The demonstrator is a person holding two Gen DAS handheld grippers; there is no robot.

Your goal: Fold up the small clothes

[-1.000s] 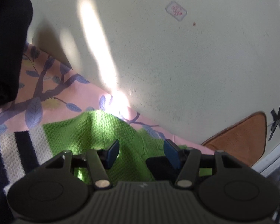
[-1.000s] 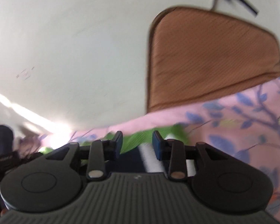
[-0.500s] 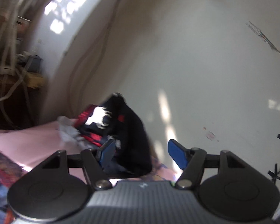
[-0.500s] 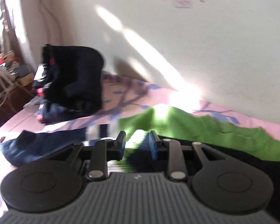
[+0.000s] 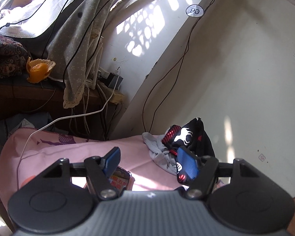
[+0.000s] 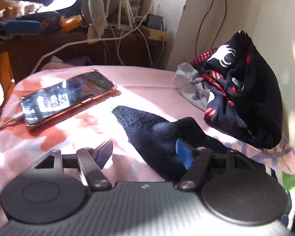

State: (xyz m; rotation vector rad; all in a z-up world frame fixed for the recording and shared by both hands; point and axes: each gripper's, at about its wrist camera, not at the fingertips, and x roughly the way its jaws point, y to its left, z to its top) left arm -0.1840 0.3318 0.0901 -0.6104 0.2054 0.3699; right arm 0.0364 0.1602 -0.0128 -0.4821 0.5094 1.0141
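Observation:
A heap of small clothes, black with red stripes and a white print (image 5: 188, 135) over a grey piece (image 5: 157, 151), lies on the pink sheet (image 5: 68, 153) against the wall; it also shows in the right wrist view (image 6: 245, 90). My left gripper (image 5: 150, 162) is open and empty, raised above the sheet, the heap just beyond its right finger. My right gripper (image 6: 145, 153) is open, low over the sheet. A dark navy knit sleeve (image 6: 153, 131) lies between its fingers, touching the right fingertip (image 6: 183, 155). A green knit edge (image 6: 291, 182) shows at the right.
A phone in a pink case (image 6: 66, 98) lies on the sheet at the left, on a white cable (image 5: 64, 120); it also shows in the left wrist view (image 5: 121, 180). A dark wooden table (image 5: 29, 98) with cables, cloth and an orange peel (image 5: 37, 70) stands behind. The wall (image 5: 245, 78) is at the right.
Both grippers have swung left from the green knit and the wall toward the room corner. The right gripper has opened wide and let go of the knit; the left stays open.

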